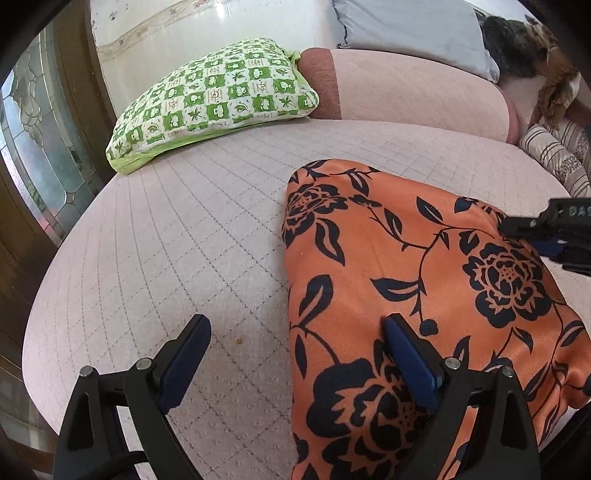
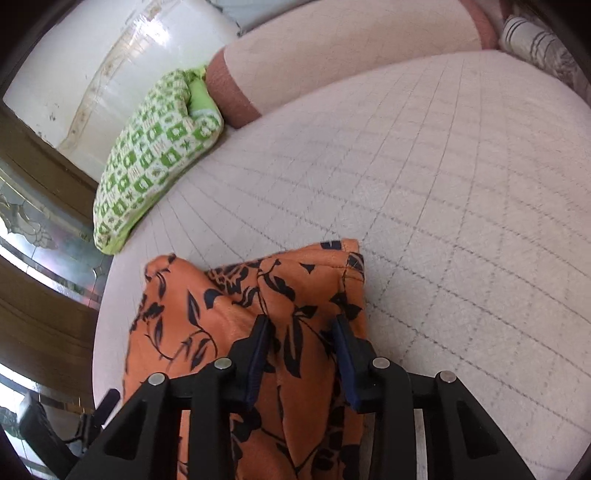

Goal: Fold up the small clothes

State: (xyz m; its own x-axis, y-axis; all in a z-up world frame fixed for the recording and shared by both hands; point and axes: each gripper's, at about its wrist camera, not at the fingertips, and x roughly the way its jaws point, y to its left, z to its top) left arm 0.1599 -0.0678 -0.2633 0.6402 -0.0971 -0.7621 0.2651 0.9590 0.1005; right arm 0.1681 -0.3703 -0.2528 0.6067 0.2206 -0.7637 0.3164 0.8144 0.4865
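An orange garment with a black flower print (image 1: pixel 424 280) lies folded on the pale quilted bed (image 1: pixel 184 236). My left gripper (image 1: pixel 295 328) is open wide at the garment's left edge: its right finger is over the cloth, its left finger over the bare bed. My right gripper (image 2: pixel 301 325) has its jaws partly apart with a raised fold of the orange garment (image 2: pixel 295 291) between them; the cloth bunches up at the far corner. The right gripper also shows at the right edge of the left wrist view (image 1: pixel 554 229), touching the garment.
A green and white checked pillow (image 1: pixel 210 99) lies at the back left of the bed, against a pink bolster (image 1: pixel 406 85). A grey pillow (image 1: pixel 413 29) and striped cloth (image 1: pixel 557 155) are at the back right. A glass-panelled door (image 1: pixel 33 140) stands left.
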